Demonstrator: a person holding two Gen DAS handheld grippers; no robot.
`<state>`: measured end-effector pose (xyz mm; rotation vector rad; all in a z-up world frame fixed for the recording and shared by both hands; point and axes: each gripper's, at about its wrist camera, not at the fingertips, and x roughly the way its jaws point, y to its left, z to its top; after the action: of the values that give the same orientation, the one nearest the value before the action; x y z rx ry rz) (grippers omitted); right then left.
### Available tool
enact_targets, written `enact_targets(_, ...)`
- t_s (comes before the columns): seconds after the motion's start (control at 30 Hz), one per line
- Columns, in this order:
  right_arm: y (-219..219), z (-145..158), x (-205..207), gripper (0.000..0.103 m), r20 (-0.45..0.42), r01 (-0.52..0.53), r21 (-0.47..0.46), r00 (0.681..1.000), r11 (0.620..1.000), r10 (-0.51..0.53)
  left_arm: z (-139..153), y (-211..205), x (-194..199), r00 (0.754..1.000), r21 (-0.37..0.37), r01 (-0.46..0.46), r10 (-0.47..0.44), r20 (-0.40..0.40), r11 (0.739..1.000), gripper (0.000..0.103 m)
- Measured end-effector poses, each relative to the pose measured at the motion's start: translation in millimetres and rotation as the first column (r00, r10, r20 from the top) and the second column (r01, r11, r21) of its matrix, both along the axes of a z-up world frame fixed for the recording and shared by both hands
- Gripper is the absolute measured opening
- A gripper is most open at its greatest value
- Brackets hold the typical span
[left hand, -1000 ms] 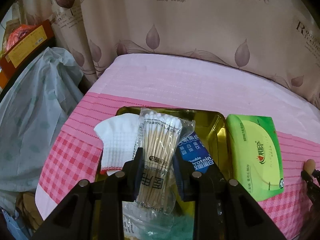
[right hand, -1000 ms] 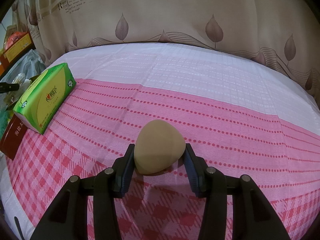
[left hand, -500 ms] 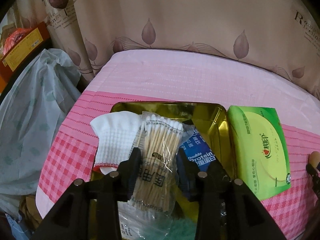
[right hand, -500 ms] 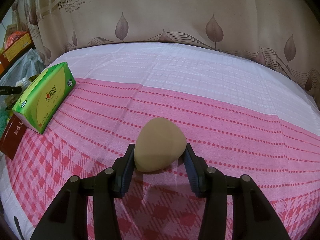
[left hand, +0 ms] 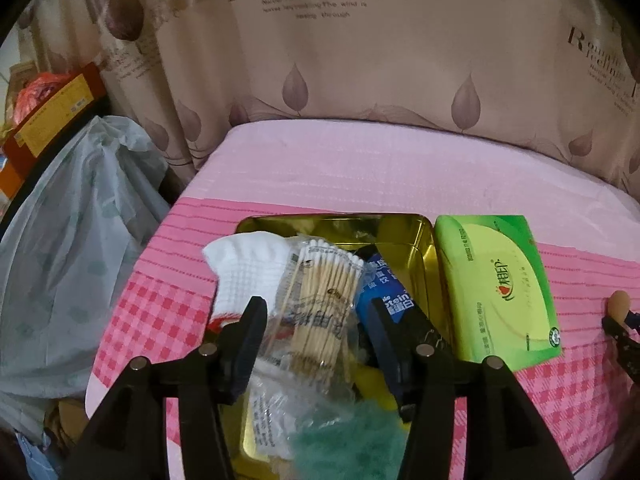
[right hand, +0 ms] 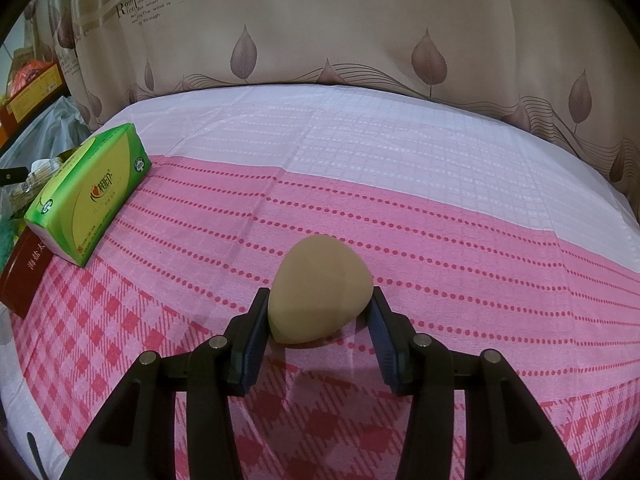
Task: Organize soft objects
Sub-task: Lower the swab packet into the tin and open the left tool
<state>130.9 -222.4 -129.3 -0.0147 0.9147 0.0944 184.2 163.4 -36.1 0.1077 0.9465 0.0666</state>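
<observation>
Left hand-held gripper [left hand: 316, 342], jaws just opening, is releasing clear cotton-swab packet [left hand: 320, 312] into gold tin [left hand: 416, 240]; right hand-held gripper [right hand: 318, 334], clamping tan egg-shaped sponge [right hand: 320, 292], is likely delivering next.

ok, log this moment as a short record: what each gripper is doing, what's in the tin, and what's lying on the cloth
left gripper: open, jaws just opened, swab pack between them, pads off it
right gripper: shut on sponge
tin: gold, holds swab pack, white sock, blue packet, green fluff
tissue pack: green, flat on cloth, right of tin
red box: by the tissue pack's near end
cloth: pink checks and dots
</observation>
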Motion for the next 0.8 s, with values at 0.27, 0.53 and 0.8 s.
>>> enact_targets(0.27,0,0,0,0.045,0.0,-0.001,-0.01,1.0,1.0,0.001,3,6,-34,0.999,-0.01,0.016,-0.016,0.047,1.0,0.053)
enact_targets(0.53,1,-1,1,0.045,-0.001,-0.003,-0.031,1.0,1.0,0.003,-9,11,-62,0.998,0.001,0.038,-0.038,0.049,0.999,0.053)
enact_targets(0.8,-4,1,-3,0.045,0.0,-0.006,-0.041,1.0,0.999,0.006,-5,31,-79,0.994,-0.025,-0.003,0.006,0.106,1.0,0.053)
